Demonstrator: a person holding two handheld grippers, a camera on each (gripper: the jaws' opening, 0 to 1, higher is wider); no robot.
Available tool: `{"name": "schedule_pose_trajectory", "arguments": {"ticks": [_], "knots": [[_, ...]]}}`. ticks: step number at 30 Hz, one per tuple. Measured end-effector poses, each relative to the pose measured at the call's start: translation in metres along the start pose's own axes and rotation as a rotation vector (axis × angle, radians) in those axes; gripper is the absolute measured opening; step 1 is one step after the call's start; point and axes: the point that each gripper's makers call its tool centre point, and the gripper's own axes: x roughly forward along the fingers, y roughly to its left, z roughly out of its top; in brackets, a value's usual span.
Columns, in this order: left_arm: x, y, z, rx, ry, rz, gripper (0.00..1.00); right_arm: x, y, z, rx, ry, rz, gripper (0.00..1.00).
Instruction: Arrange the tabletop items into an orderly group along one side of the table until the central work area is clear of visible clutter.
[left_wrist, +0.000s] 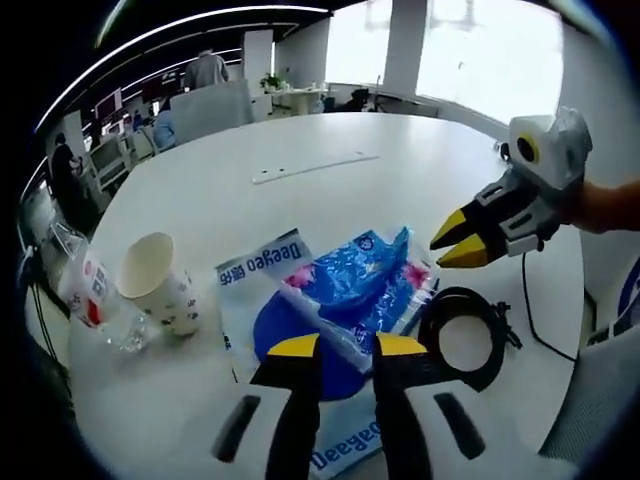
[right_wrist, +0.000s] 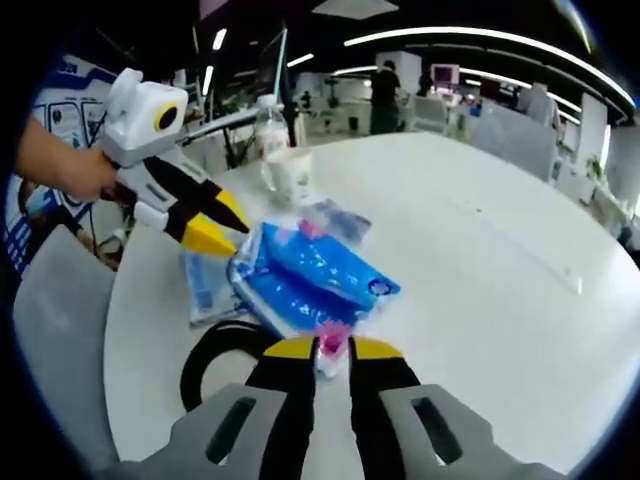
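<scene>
A blue plastic pack (left_wrist: 350, 275) (right_wrist: 310, 265) with a pink end lies on a flat white-and-blue Deegeo bag (left_wrist: 262, 265) (right_wrist: 205, 288) on the round white table (left_wrist: 300, 130) (right_wrist: 480, 200). My left gripper (left_wrist: 347, 347) is open just short of the pack's near side. In the right gripper view it (right_wrist: 215, 228) hovers at the pack's far end. My right gripper (right_wrist: 334, 348) is narrowly open, and the pack's pink corner lies right at its tips. In the left gripper view it (left_wrist: 445, 248) hangs beside that pink end.
A black cable ring (left_wrist: 465, 335) (right_wrist: 215, 360) lies beside the pack. A paper cup (left_wrist: 160, 285) (right_wrist: 290, 175) and a clear bottle (left_wrist: 85, 290) (right_wrist: 268, 125) stand near the table edge. A thin white strip (left_wrist: 315, 167) lies mid-table. A grey chair (left_wrist: 600, 400) (right_wrist: 55, 320) is close by.
</scene>
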Motion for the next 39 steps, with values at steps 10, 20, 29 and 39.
{"name": "schedule_pose_trajectory", "arguments": {"ticks": [10,20,29,39], "knots": [[0.008,0.0,-0.003,-0.008,0.024,0.011,0.11,0.005,-0.001,-0.005,0.012,0.028,-0.009,0.05],[0.01,0.002,-0.004,-0.031,0.029,0.016,0.1,0.005,-0.008,-0.005,0.014,0.015,-0.042,0.04],[0.011,0.002,-0.005,-0.03,0.034,0.015,0.11,0.008,-0.018,-0.003,0.024,-0.013,-0.106,0.1],[0.012,-0.001,-0.006,-0.016,0.045,0.005,0.1,0.013,-0.024,-0.01,0.148,0.002,-0.106,0.06]]}}
